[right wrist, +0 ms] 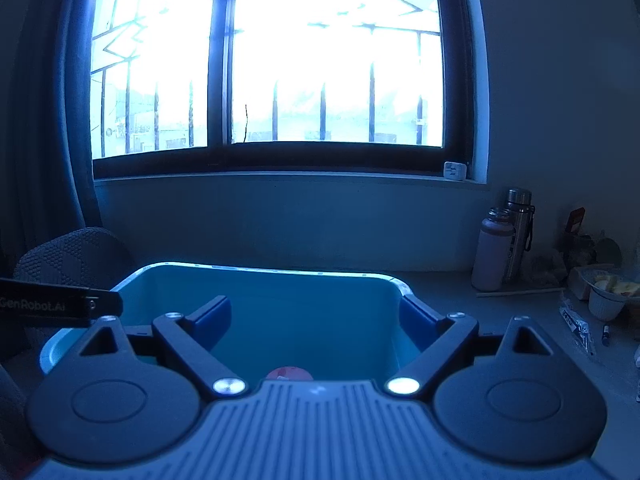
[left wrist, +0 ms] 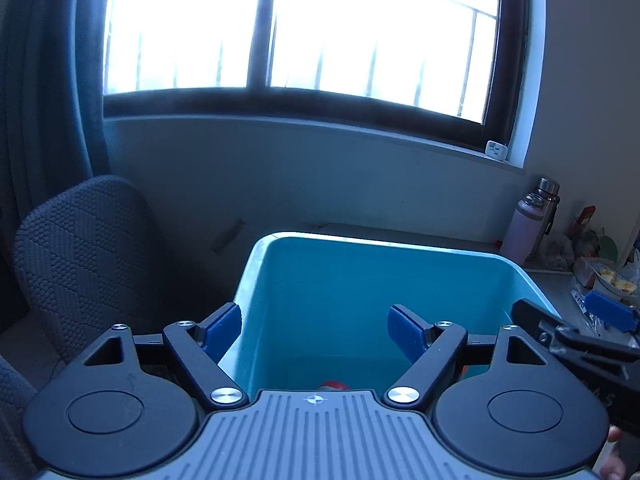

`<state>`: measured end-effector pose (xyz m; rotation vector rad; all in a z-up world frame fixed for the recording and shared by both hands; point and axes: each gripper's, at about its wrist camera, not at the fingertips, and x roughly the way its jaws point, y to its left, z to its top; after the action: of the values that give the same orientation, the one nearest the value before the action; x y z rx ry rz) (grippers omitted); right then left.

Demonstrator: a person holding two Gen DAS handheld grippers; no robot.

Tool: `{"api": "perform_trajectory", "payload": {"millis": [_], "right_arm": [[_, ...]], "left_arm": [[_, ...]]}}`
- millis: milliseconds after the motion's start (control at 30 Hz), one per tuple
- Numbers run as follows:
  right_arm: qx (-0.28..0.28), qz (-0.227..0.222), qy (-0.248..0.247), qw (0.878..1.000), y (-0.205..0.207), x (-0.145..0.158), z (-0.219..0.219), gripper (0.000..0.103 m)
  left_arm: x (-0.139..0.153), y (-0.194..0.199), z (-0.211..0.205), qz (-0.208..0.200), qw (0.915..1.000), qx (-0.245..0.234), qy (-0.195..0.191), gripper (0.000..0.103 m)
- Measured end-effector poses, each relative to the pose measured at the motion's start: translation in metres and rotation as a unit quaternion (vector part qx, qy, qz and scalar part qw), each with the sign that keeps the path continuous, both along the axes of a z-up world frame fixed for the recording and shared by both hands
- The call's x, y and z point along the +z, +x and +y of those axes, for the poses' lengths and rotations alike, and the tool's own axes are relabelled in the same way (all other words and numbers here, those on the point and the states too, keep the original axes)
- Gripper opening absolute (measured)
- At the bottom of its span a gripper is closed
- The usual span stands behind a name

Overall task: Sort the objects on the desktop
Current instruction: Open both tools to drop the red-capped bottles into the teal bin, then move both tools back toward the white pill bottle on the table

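You read "GenRobot.AI" in pale letters on the left gripper (right wrist: 60,306) body (right wrist view); nothing else legible.

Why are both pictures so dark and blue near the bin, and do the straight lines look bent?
Left wrist view: the window is blown out to white, so the blue bin and chair lie in dim backlight. Right wrist view: the same glare, a stronger blue cast, and the sill bows from fisheye distortion.

We are seeing left gripper (left wrist: 314,326): 2 blue pads, black linkage arms, silver screws, grey ribbed housing; right gripper (right wrist: 316,316) matching.
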<state>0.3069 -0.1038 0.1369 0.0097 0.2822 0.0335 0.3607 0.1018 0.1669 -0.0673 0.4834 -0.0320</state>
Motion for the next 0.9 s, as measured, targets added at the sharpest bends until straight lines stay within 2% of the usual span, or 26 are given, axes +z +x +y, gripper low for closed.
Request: {"api": "perform_trajectory", "payload": {"millis": [133, 433, 733, 900], "right_arm": [[-0.007, -0.008, -0.001, 1.0, -0.027, 0.004, 0.006, 0.091], [-0.022, -0.015, 0.012, 1.0, -0.078, 0.005, 0.019, 0.091], [-0.043, -0.036, 0.052, 0.997, -0.104, 0.015, 0.023, 0.091], [-0.034, -0.04, 0.056, 0.997, -0.111, 0.02, 0.033, 0.091]], "left_arm": [[0.009, -0.028, 0.016, -0.006, 0.9998, 0.014, -0.012, 0.082], [0.019, -0.09, 0.042, -0.013, 0.9995, 0.026, -0.011, 0.082], [0.036, -0.132, 0.066, -0.033, 0.9983, 0.046, -0.014, 0.082], [0.045, -0.148, 0.079, -0.037, 0.9977, 0.054, -0.019, 0.083]]}}
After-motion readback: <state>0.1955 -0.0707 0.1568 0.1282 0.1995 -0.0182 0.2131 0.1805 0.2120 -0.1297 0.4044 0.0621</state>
